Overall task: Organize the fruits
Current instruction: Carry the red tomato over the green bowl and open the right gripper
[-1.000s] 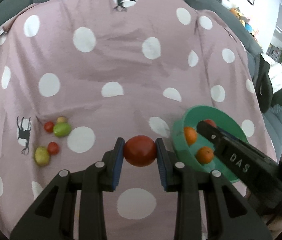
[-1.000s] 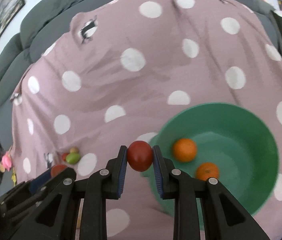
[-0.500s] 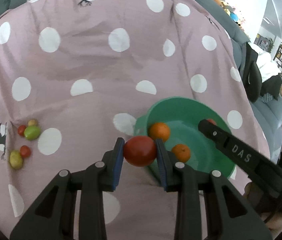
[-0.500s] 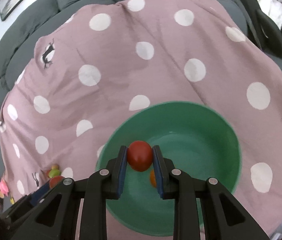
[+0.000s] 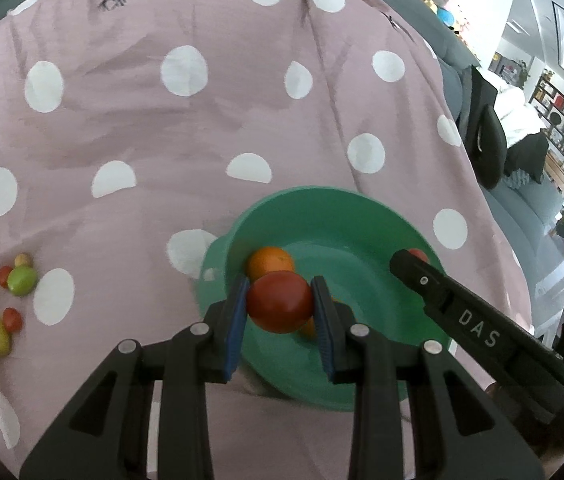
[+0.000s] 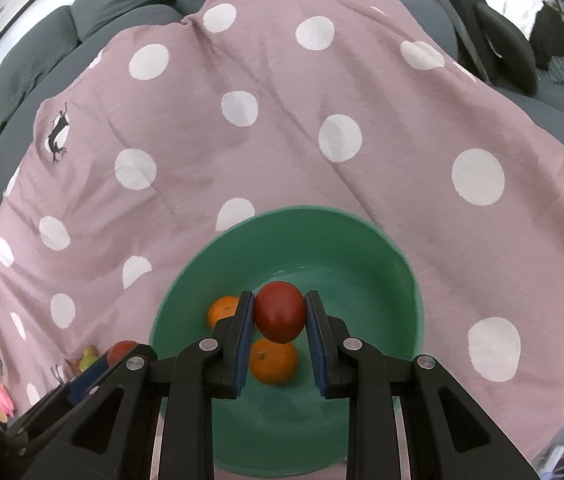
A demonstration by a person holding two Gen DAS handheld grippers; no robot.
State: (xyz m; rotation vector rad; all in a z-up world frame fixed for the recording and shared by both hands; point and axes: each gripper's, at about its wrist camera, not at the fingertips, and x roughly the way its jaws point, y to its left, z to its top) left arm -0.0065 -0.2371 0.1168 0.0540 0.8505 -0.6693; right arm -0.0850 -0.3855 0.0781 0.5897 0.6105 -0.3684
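Observation:
My left gripper [image 5: 280, 306] is shut on a red tomato [image 5: 280, 307] and hangs over the near left part of the green bowl [image 5: 361, 216]. An orange [image 5: 270, 262] lies in the bowl just behind it. My right gripper [image 6: 280, 312] is shut on another red tomato [image 6: 280, 311] above the middle of the green bowl [image 6: 361, 240]. Two oranges [image 6: 274, 362] [image 6: 222, 310] rest on the bowl's floor under it. In the left wrist view the right gripper's finger [image 5: 461, 312] reaches in from the right. Several small red, green and yellow fruits [image 5: 22, 280] lie on the cloth at the left.
The bowl stands on a pink cloth with white dots [image 5: 186, 128] spread over a grey sofa [image 6: 42, 52]. A dark chair [image 5: 485, 148] and shelves stand at the right. Small colourful toys [image 6: 2, 400] show at the cloth's lower left edge.
Both grippers, each with its tomato, have moved from beside the bowl's left edge to over the bowl. The right one now sits above the oranges.

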